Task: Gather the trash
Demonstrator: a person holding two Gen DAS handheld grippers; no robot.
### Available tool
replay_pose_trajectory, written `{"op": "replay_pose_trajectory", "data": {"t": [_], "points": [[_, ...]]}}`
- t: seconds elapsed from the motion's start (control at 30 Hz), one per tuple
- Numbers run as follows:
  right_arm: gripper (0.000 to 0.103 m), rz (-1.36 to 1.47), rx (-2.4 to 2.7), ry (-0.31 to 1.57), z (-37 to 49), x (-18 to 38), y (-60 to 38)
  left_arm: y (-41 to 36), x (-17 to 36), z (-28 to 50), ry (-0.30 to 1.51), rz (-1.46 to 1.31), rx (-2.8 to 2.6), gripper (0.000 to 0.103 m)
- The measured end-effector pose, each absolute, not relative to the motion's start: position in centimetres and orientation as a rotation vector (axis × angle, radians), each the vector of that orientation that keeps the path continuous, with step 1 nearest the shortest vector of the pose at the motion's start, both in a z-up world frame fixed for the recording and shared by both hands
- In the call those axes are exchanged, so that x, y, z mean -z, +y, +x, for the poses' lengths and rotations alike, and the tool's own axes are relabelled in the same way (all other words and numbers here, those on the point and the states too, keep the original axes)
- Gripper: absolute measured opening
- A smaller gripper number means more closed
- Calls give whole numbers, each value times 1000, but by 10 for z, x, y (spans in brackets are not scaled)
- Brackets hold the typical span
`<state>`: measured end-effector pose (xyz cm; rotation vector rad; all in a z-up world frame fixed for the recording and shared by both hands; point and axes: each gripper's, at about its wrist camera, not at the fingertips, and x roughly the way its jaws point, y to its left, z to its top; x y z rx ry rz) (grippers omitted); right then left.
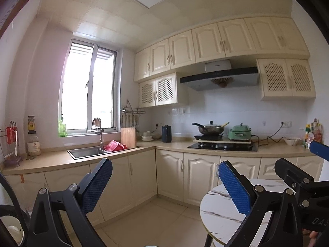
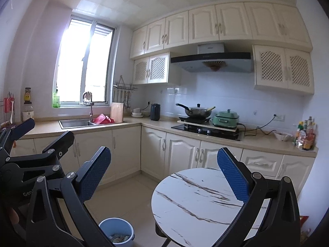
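Note:
A pale blue trash bin (image 2: 116, 231) stands on the floor beside the round marble-top table (image 2: 195, 201), with some scraps (image 2: 119, 237) inside it. My right gripper (image 2: 163, 175) is open and holds nothing, raised above the floor between bin and table. My left gripper (image 1: 166, 185) is also open and empty, to the left of the table (image 1: 222, 212). Each gripper shows in the other's view: the left gripper (image 2: 41, 133) at the left edge, the right gripper (image 1: 304, 158) at the right edge. I see no loose trash on the tabletop.
An L-shaped counter (image 2: 127, 123) runs along the walls, with a sink (image 2: 75, 122), a red rack (image 2: 101, 119), a stove with a pot (image 2: 197, 111) and a green cooker (image 2: 225, 118). Bottles (image 2: 306, 133) crowd the right end. Tiled floor (image 2: 131, 195) lies open ahead.

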<state>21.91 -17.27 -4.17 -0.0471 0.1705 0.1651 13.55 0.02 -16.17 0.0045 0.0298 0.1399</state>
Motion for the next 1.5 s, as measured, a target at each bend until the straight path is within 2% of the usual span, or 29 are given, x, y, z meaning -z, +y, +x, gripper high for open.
{"op": "replay_pose_trajectory", "data": {"t": [1.5], "points": [[103, -9, -113, 180, 216, 47, -188, 22, 119, 172, 31, 46, -114, 102]]}}
